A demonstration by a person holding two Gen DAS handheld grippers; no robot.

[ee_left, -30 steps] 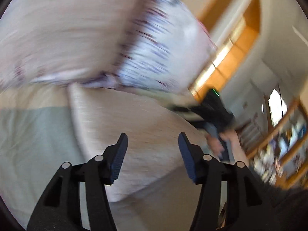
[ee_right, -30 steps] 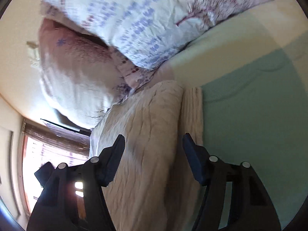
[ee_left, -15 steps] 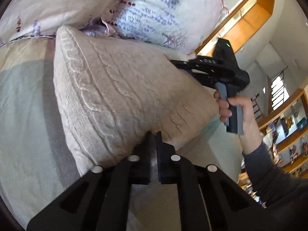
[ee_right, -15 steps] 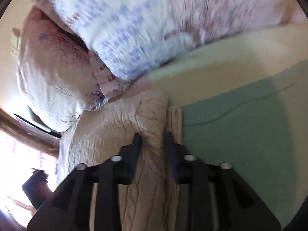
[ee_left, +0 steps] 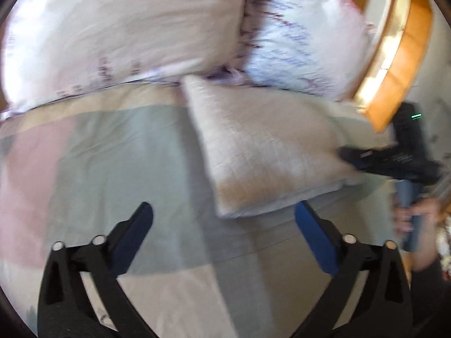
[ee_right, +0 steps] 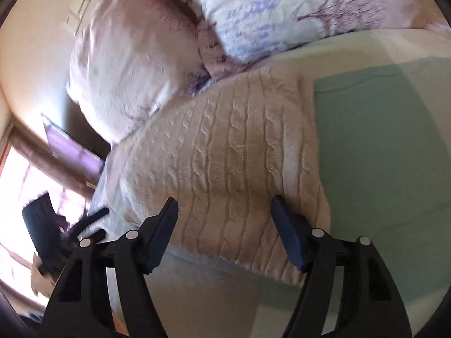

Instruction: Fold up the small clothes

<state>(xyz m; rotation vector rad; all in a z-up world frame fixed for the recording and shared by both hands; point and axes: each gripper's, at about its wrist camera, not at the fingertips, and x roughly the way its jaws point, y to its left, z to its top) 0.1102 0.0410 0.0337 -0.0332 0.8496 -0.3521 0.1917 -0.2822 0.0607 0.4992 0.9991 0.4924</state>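
Observation:
A cream cable-knit sweater lies folded into a rectangle on the bed, its far corner against the pillows. It also fills the middle of the right wrist view. My left gripper is open and empty, just short of the sweater's near corner. My right gripper is open and empty, its fingertips over the sweater's near edge. The right gripper also shows in the left wrist view at the sweater's right side. The left gripper shows at the lower left of the right wrist view.
Two floral pillows lie against the head of the bed behind the sweater. The bedspread has pale green, pink and cream patches. A wooden frame stands at the right. A bright window is at the left.
Both grippers were shut on the sweater's edges half a second ago. Now both have opened, let go and drawn back a little. The sweater lies flat on the bed.

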